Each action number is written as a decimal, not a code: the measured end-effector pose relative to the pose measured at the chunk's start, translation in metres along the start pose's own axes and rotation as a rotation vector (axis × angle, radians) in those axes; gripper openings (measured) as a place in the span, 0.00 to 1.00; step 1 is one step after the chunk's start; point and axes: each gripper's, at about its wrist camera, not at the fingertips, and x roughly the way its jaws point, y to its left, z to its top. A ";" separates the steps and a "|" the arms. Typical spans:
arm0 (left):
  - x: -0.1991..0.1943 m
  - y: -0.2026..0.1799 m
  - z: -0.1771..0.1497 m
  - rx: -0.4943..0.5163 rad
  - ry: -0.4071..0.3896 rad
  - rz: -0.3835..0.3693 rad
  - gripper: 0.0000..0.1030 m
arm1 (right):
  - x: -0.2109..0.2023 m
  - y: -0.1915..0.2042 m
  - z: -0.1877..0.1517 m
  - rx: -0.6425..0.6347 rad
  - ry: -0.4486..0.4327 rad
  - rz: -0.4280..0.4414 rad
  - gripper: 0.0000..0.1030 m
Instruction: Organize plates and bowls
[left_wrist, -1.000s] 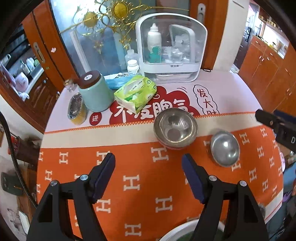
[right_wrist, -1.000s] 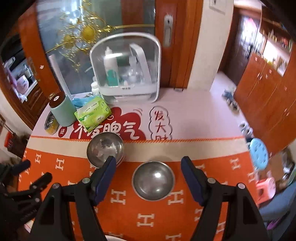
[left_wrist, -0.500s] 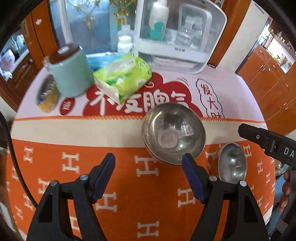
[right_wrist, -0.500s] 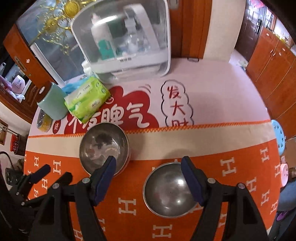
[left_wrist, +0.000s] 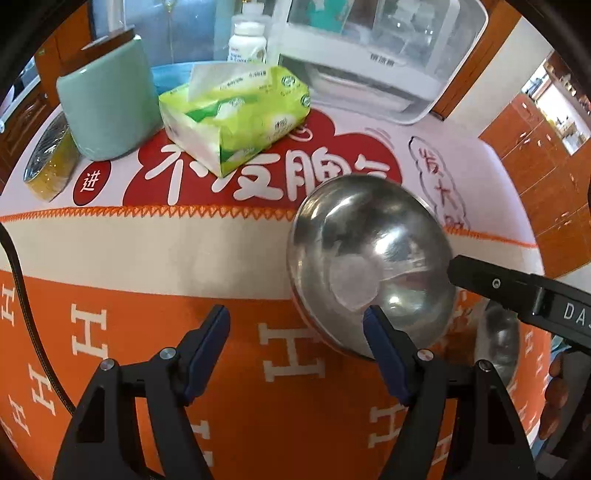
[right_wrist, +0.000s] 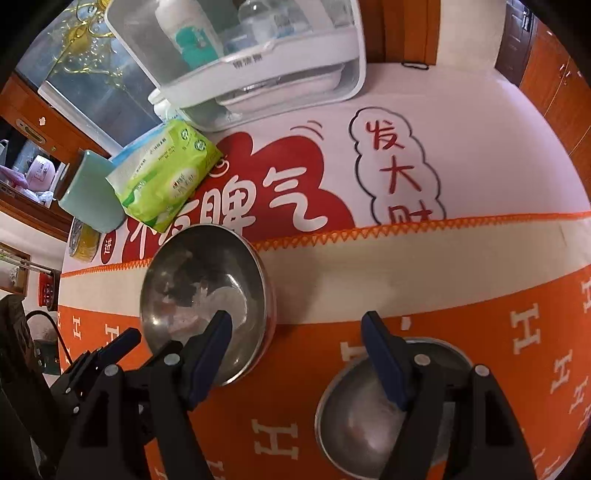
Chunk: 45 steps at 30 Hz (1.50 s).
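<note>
Steel round bowl (left_wrist: 369, 258) sits at my released left gripper's (left_wrist: 297, 325) two o'clock; released right gripper (right_wrist: 297, 326) straddles the smaller steel bowl's (right_wrist: 369, 424) rim for pickup.

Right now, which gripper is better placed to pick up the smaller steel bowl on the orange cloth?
Right. The right gripper is open, with its right finger over the smaller steel bowl. The left gripper is beside the larger steel bowl.

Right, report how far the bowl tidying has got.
Done: nothing stacked; the larger steel bowl and the smaller steel bowl sit apart on the orange cloth. In hand: nothing; left gripper and right gripper hang over them, jaws open. Left: grasping and nesting both.
</note>
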 end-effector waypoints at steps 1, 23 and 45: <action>0.003 0.002 0.000 -0.001 0.001 0.002 0.71 | 0.004 0.002 0.001 -0.005 0.002 0.005 0.71; 0.040 0.009 0.009 -0.003 -0.034 -0.133 0.54 | 0.053 0.017 0.001 -0.076 -0.017 0.054 0.29; 0.029 0.012 -0.021 -0.018 0.007 -0.222 0.21 | 0.040 0.026 -0.040 -0.064 0.004 0.033 0.19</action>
